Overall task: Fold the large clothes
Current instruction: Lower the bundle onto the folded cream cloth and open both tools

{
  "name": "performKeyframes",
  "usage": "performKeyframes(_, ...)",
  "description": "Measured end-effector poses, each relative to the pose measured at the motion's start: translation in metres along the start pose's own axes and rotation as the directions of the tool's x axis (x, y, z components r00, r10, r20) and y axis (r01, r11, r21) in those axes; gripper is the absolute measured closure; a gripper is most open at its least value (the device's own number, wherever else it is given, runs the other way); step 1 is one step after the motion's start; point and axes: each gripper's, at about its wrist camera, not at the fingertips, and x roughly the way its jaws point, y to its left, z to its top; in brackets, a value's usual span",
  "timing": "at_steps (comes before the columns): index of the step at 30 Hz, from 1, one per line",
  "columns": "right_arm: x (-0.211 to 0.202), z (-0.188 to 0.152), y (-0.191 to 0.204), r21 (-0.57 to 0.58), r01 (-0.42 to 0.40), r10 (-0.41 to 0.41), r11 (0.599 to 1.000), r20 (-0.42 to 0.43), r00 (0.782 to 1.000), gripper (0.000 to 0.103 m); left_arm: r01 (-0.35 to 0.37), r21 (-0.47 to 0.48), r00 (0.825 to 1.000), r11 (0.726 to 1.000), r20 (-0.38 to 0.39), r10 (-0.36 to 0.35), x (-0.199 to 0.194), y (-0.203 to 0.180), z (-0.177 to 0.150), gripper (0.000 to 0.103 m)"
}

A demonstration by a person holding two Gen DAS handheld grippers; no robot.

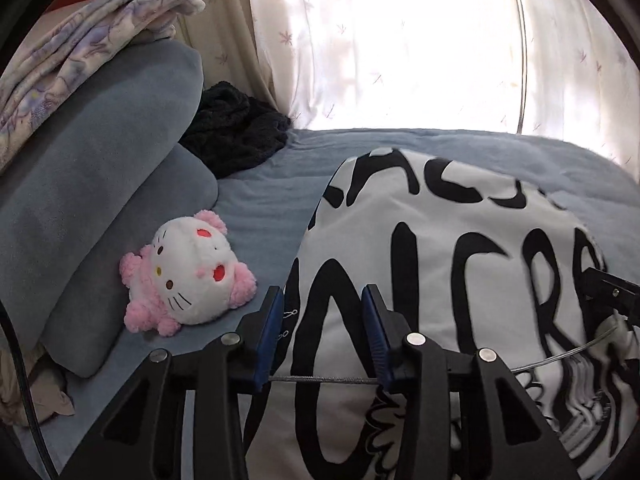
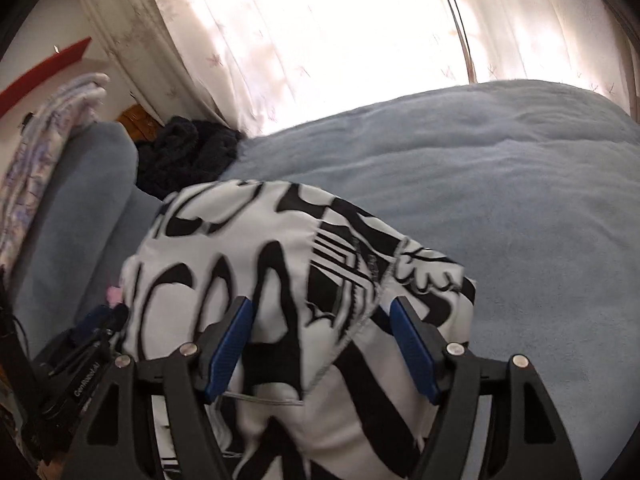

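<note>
My left gripper (image 1: pixel 324 300) has its jaws partly spread above the black-and-white printed garment (image 1: pixel 460 272), pads clear of the cloth. My right gripper (image 2: pixel 320 320) has its jaws spread wide, with a raised fold between the pads; contact cannot be determined. The garment lies on the blue bed (image 2: pixel 520 200), toward its near edge.

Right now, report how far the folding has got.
Done: the white black-lettered cloth garment lies roughly doubled over on the pale blue fleece blanket. In hand: left gripper open over it; right gripper straddles a fold, grip unclear. Left: flattening, remaining folds.
</note>
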Motion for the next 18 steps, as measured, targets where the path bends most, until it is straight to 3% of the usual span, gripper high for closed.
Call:
performKeyframes(7, 0.025, -0.011, -0.013, 0.01, 0.008, -0.007, 1.0, -0.05, 0.999, 0.031, -0.044, 0.055, 0.999, 0.998, -0.011, 0.044, 0.021, -0.008, -0.013, 0.062)
performKeyframes(18, 0.042, -0.019, -0.013, -0.004, 0.033, -0.033, 0.999, -0.055, 0.998, 0.026, 0.008, -0.026, 1.0, 1.0, -0.029, -0.009, 0.04, 0.007, -0.025, 0.061)
